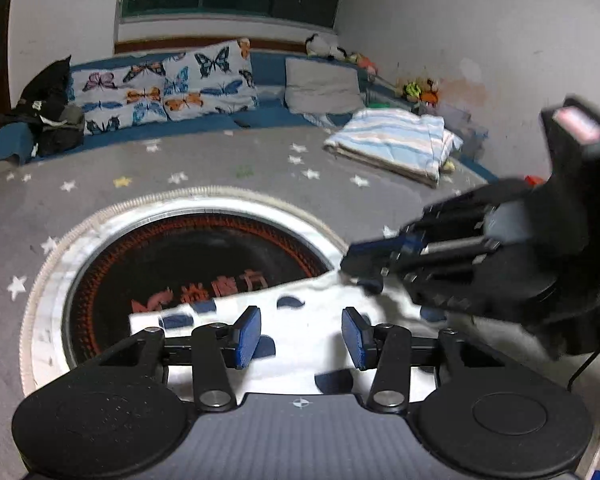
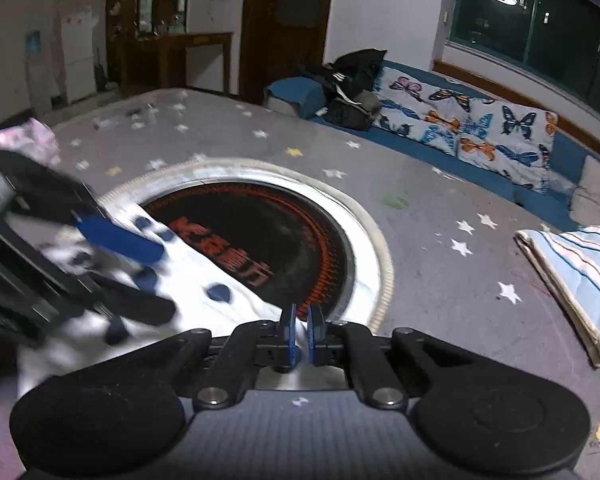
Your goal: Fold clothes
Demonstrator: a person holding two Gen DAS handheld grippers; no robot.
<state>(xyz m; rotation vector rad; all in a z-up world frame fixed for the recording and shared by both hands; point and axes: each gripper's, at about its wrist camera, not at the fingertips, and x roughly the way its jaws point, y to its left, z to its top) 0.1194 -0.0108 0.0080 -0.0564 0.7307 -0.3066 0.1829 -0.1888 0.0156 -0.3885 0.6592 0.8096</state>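
Note:
A white garment with dark blue spots (image 1: pixel 308 312) lies on the grey star-patterned table, partly over the round black heater plate (image 1: pixel 188 256). My left gripper (image 1: pixel 300 336) is open, its blue pads either side of the cloth just above it. My right gripper (image 2: pixel 300 336) is shut on the garment's (image 2: pixel 204 276) corner edge; in the left wrist view it (image 1: pixel 364 268) comes in from the right, pinching the cloth. The left gripper shows blurred at the left of the right wrist view (image 2: pixel 120 240).
A folded blue-striped cloth (image 1: pixel 396 140) lies at the table's far right. A pink-white garment (image 2: pixel 24 140) lies at the far left. A bench with butterfly cushions (image 1: pixel 160 84) and a dark bag (image 1: pixel 48 112) runs behind the table. The heater plate has a white ring (image 2: pixel 364 220).

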